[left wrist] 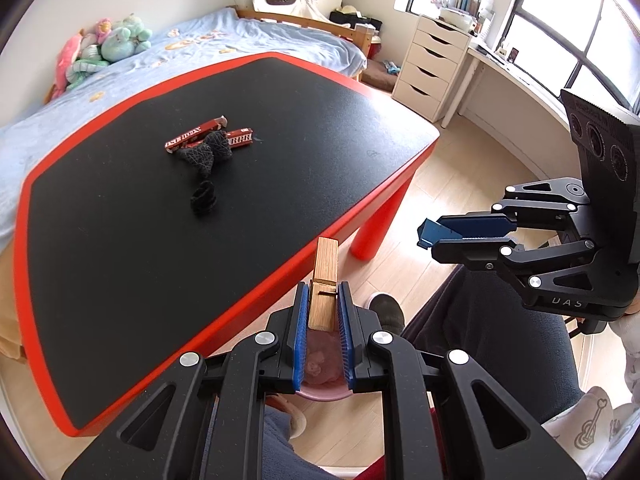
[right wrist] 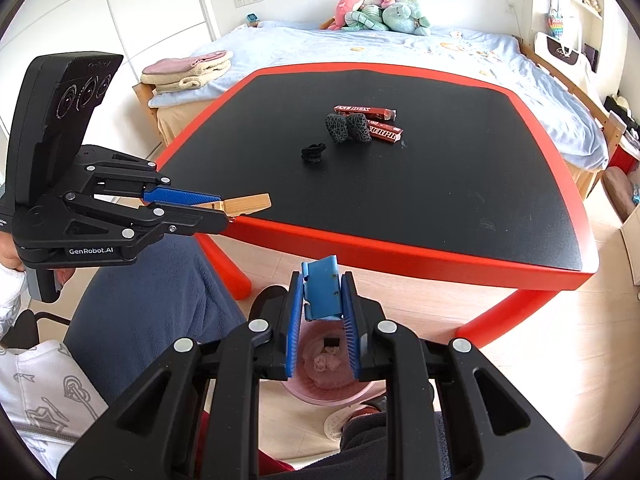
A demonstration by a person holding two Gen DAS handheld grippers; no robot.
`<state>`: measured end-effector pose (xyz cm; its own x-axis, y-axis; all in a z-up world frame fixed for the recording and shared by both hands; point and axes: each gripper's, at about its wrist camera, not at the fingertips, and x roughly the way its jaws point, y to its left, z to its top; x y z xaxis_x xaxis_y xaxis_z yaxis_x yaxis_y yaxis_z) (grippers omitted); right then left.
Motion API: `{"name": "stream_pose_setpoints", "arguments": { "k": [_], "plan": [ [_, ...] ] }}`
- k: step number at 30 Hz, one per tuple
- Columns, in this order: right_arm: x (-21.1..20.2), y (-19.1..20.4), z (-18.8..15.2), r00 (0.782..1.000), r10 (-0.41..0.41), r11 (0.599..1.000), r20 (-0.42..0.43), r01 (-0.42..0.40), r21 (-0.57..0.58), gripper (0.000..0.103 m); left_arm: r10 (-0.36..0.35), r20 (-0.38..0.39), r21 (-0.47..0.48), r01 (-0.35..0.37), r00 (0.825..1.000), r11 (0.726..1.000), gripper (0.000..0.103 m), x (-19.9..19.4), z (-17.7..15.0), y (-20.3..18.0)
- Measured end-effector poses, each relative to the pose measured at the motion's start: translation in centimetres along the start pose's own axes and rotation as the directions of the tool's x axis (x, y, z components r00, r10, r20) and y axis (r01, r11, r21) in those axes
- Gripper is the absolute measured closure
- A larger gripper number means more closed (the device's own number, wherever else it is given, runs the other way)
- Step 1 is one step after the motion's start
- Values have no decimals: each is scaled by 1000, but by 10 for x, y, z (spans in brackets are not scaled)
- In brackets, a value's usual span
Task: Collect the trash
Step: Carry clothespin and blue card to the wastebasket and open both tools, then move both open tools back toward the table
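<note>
Left gripper (left wrist: pixel 323 312) squeezes wooden clip (left wrist: pixel 325 280) by table (left wrist: pixel 280 272) edge. Red boxes (left wrist: pixel 208 139), black bits (left wrist: pixel 205 153) lie mid-table. Right gripper (right wrist: pixel 322 300) squeezes blue piece (right wrist: pixel 322 290) above pink bin (right wrist: pixel 320 398).

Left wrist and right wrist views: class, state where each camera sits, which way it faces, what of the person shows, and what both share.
Left wrist: on the left gripper, facing along its fingers over the table toward the windows; it grips a wooden clip; legs show.
Right wrist: on the right gripper, facing the bed; it grips a blue piece; lap and sleeve show.
Shared: table, red wrappers, pink bin.
</note>
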<state>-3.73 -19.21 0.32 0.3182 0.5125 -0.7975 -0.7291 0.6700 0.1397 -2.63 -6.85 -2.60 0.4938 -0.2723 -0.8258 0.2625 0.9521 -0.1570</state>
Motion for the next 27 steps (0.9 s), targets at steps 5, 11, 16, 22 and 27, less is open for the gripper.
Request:
{"name": "stream_pose_setpoints", "arguments": {
  "k": [5, 11, 16, 22, 27],
  "plan": [
    [0, 1, -5, 1000, 16, 1000, -5, -16, 5, 84, -23, -16, 13, 23, 1000, 1000, 88, 3, -4, -8],
    [2, 0, -9, 1000, 12, 1000, -19, -12, 3, 22, -35, -27, 16, 35, 999, 999, 43, 6, -6, -8],
    [3, -6, -10, 999, -23, 999, -24, 23, 27, 11, -10, -3, -23, 10, 1000, 1000, 14, 5, -7, -1],
    [5, -10, -12, 999, -31, 998, -20, 32, 46, 8, 25, 14, -45, -24, 1000, 999, 8, 2, -5, 5],
    [5, -10, -12, 1000, -26, 998, -15, 27, 53, 7, 44, 21, -68, -42, 999, 997, 8, 0, -5, 11]
  ]
}}
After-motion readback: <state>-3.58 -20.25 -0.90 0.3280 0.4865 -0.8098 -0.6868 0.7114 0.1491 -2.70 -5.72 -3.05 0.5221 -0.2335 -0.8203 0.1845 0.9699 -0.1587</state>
